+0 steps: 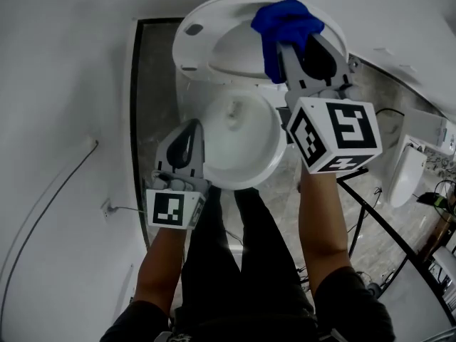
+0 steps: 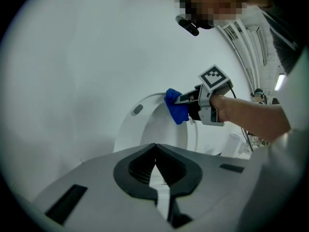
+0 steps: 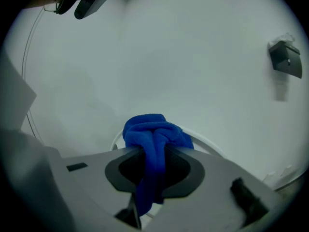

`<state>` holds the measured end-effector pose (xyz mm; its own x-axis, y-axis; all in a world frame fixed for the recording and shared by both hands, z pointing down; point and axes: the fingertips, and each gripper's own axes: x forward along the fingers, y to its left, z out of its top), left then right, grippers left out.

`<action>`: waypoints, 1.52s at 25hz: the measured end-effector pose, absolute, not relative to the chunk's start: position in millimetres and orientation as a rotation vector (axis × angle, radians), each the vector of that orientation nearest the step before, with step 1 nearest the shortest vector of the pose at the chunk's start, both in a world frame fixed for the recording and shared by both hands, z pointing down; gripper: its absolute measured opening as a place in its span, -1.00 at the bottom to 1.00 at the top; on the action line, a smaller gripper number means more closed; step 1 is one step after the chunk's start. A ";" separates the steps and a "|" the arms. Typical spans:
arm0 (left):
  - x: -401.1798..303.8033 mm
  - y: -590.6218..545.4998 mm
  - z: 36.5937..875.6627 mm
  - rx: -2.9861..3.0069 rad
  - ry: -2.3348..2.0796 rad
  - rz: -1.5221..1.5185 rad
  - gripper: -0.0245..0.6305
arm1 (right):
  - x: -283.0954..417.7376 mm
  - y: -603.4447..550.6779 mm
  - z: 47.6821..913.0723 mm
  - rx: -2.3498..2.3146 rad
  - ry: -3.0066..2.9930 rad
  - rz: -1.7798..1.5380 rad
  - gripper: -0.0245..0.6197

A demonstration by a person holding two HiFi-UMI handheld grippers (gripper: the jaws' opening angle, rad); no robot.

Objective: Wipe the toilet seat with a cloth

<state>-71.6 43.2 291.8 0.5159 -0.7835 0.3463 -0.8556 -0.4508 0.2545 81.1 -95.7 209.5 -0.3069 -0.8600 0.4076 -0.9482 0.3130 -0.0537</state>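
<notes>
Cloth (image 1: 285, 23), bright blue and bunched, is clamped in my right gripper (image 1: 299, 45). In the right gripper view both jaws press on it, with a wad bulging past the tips and a tail hanging down between them. In the head view the wad sits at the upper right rim of the toilet seat (image 1: 214, 45), which is tipped up with its underside and small bumpers facing me. From the left gripper view the cloth lies right at that rim, though I cannot tell whether it is pressing on it.

My right forearm (image 1: 324, 226) is bare and stretched well forward over the right side of the toilet bowl (image 1: 267, 159). The right gripper tilts a little downward, and its marker cube (image 1: 335, 134) sits large in the head view.

My left gripper (image 1: 191, 130) has its jaws together with nothing between them. It hangs low by the left rim of the bowl, well apart from the cloth, and points toward the raised seat. The left forearm (image 1: 160, 262) is bare too, and drawn back closer to my body than the right one. My legs in black trousers (image 1: 242, 262) stand just in front of the bowl on a grey stone floor (image 1: 153, 105).
</notes>
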 end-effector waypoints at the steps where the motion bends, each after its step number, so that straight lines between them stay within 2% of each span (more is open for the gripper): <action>1: -66.3 46.0 292.4 2.366 -1.336 0.248 -0.89 | 87.7 -94.7 209.9 1.638 -2.274 0.418 -0.67; 19: 0.9 58.0 301.5 2.444 -1.174 0.299 -0.89 | 178.7 -53.2 292.0 1.648 -1.996 0.370 -0.67; 34: -1.6 60.2 326.8 2.421 -1.150 0.352 -0.89 | 213.2 -9.0 412.6 1.604 -1.785 0.577 -0.67; 38: -10.3 58.7 330.2 2.412 -1.141 0.367 -0.89 | 213.9 -4.4 426.7 1.617 -1.742 0.511 -0.67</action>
